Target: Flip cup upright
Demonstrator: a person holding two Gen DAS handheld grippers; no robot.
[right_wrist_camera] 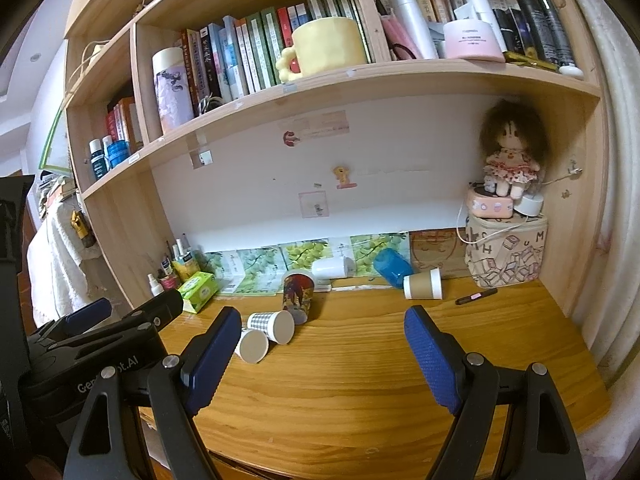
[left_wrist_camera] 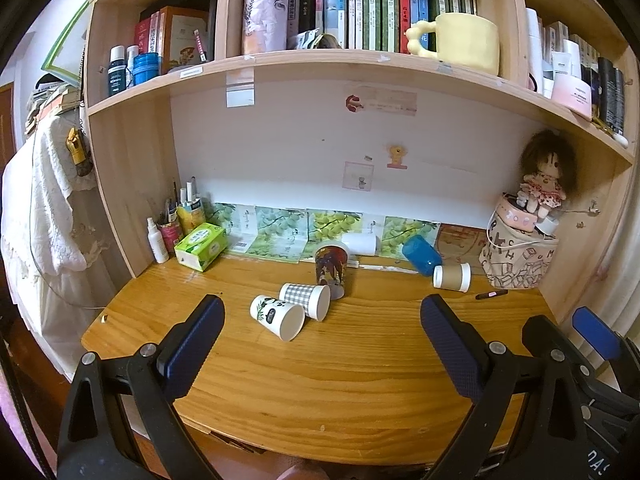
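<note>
- The left hand-held gripper hovers over the wooden bench, jaws wide apart and empty.
- The right hand-held gripper is likewise spread and empty.
- Ahead, a white panda-print paper cup lies on its side, touching a toppled grey checked paper cup.

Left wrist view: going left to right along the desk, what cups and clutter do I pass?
Spray bottle → green tissue box → panda cup → gingham cup → blue cup → brown-sleeved cup → printed bag.
</note>
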